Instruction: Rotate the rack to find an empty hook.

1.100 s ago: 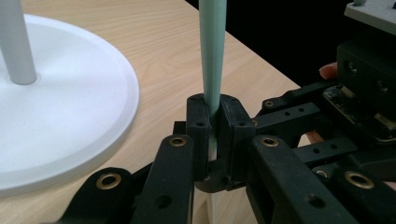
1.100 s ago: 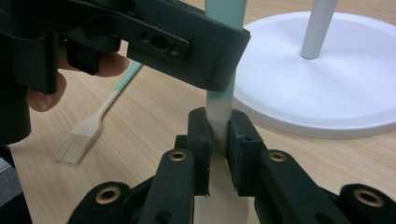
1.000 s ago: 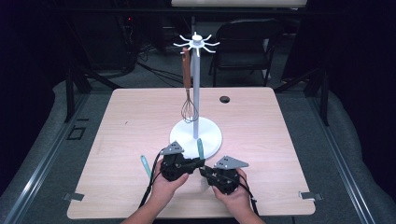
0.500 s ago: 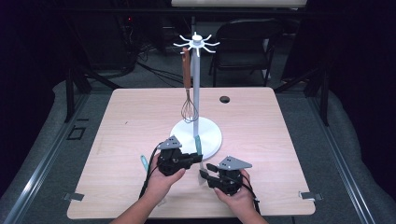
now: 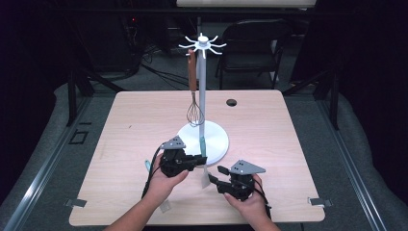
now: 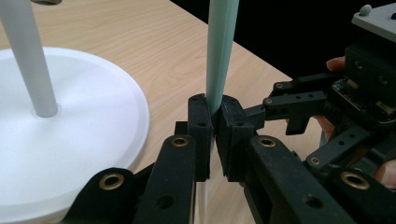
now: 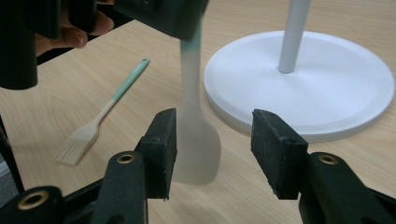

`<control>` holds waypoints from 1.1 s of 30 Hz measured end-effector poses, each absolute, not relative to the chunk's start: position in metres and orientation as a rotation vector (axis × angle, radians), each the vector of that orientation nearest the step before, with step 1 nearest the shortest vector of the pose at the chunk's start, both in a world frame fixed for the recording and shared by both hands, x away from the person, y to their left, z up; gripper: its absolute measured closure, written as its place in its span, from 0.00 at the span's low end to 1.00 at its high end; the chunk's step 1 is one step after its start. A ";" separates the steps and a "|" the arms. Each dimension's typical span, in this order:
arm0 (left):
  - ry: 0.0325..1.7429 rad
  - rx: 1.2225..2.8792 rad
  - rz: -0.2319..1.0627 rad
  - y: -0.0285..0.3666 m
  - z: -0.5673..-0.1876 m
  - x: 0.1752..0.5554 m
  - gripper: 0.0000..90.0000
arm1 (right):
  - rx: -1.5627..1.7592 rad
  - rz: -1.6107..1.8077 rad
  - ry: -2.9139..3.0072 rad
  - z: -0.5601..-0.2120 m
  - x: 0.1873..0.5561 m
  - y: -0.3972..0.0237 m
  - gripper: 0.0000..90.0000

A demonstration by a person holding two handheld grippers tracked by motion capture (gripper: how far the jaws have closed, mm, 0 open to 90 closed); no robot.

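My left gripper [image 6: 212, 135] pinches the spatula [image 7: 196, 140] handle, blade hanging just off the table beside the stand [image 5: 211, 139]. Right gripper [image 7: 212, 149] is spread, blade between its jaws. Looks like a handover or regrip; next, close right on it. Brush [image 7: 100, 123] lies left; whisk [image 5: 194, 113] hangs behind.

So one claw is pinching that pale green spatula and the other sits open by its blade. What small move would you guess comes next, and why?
Probably the right gripper closes on the blade of the spatula. Its jaws stand open on either side of the blade, while the left gripper is shut on the handle. That looks like a hand-over, perhaps toward the white stand where a whisk hangs.
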State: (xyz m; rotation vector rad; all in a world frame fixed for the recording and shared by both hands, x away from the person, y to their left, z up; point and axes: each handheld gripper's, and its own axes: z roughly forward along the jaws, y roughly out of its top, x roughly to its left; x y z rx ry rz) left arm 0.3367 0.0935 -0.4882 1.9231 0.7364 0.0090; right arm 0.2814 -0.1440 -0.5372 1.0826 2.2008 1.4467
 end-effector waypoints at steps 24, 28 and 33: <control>0.649 1.982 0.105 0.104 -0.428 0.359 0.94 | 1.176 1.240 2.229 -0.558 0.300 -0.156 0.48; 0.635 1.983 0.108 0.103 -0.418 0.363 0.94 | 1.168 1.233 2.227 -0.558 0.300 -0.156 0.47; 0.618 1.979 0.112 0.102 -0.403 0.368 0.94 | 1.180 1.234 2.224 -0.561 0.301 -0.156 0.46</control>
